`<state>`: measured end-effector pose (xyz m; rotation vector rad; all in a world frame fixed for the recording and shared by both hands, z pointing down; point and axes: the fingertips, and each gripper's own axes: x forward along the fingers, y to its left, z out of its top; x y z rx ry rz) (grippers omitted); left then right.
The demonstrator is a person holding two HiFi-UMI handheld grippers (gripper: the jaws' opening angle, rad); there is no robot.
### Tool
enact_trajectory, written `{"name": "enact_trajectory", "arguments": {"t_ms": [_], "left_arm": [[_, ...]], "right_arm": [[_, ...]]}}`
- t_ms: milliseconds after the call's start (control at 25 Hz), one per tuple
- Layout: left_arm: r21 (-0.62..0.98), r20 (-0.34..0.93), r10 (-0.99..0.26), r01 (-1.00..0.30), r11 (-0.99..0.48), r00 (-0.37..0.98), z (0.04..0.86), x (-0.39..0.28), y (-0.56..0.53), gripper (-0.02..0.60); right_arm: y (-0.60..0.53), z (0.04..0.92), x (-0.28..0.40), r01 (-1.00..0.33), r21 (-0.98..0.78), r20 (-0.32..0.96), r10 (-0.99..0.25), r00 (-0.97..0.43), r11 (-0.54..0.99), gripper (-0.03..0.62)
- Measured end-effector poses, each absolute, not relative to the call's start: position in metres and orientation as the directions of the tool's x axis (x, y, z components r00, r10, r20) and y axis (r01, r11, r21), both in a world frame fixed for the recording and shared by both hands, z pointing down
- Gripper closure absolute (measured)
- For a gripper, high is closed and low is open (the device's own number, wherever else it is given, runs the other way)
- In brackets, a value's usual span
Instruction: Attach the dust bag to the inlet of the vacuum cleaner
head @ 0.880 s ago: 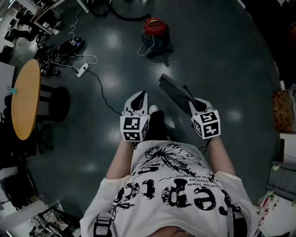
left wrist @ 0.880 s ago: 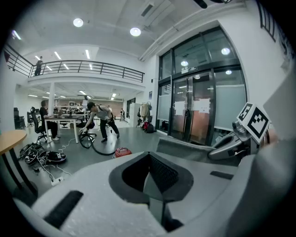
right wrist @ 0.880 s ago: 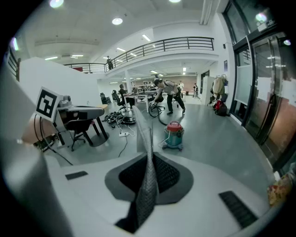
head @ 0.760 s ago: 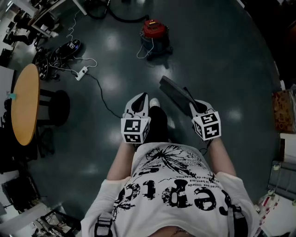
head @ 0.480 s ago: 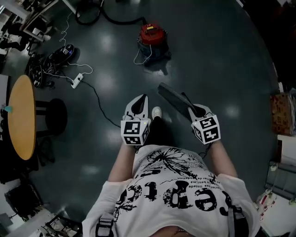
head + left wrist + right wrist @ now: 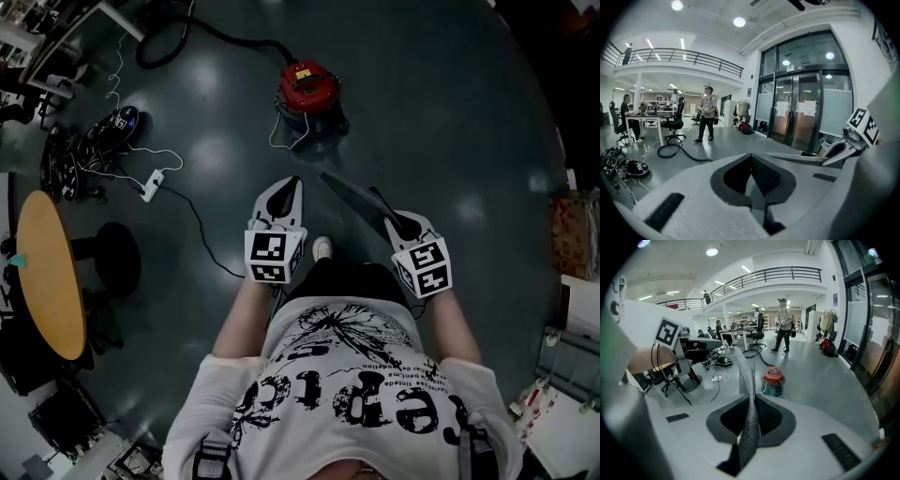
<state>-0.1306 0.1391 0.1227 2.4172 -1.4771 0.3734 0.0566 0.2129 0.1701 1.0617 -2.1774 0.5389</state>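
Note:
The red vacuum cleaner [image 6: 307,92] stands on the dark floor ahead of me and shows small in the right gripper view [image 6: 773,380]. My right gripper [image 6: 395,221] is shut on the grey dust bag [image 6: 354,199], a flat piece that sticks out up and to the left past the jaws. In the right gripper view [image 6: 751,401] the dust bag [image 6: 750,418] stands edge-on between the jaws. My left gripper [image 6: 292,185] is shut with nothing in it, held level beside the right one. The left gripper view [image 6: 752,164] also shows the dust bag [image 6: 801,158].
A black hose [image 6: 220,36] runs from the vacuum to the upper left. A power strip [image 6: 150,179] and cables lie on the floor at left, near a round wooden table [image 6: 49,277] and a black stool [image 6: 117,258]. A person [image 6: 784,324] stands far off. Glass doors [image 6: 801,112] rise at the right.
The vacuum cleaner has come nearer and lower in the head view, and the table has slid down at the left. Both grippers keep their hold and have risen slightly.

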Motion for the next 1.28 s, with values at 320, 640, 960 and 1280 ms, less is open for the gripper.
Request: {"name": "enact_trajectory", "arguments": {"t_ms": [320, 640, 960, 1280], "left_arm": [[0.113, 0.424, -0.827, -0.927, -0.357, 0.370, 0.160, -0.112, 0.063, 0.578], [0.058, 0.409, -0.878, -0.968, -0.245, 0.247, 0.161, -0.098, 0.001, 0.578], [0.105, 0.359, -0.912, -0.980, -0.171, 0.197, 0.200, -0.100, -0.056, 0.578], [0.033, 0.326, -0.923, -0.979, -0.203, 0.203, 0.338, -0.138, -0.137, 0.578]], "right_arm": [[0.114, 0.205, 0.073, -0.757, -0.121, 0.720, -0.468, -0.512, 0.642, 0.571], [0.038, 0.220, 0.088, -0.598, -0.151, 0.714, -0.331, -0.617, 0.787, 0.571], [-0.017, 0.279, 0.089, -0.513, -0.136, 0.746, -0.253, -0.616, 0.847, 0.570], [-0.080, 0.405, 0.063, -0.464, -0.135, 0.708, -0.243, -0.663, 0.875, 0.571]]}}
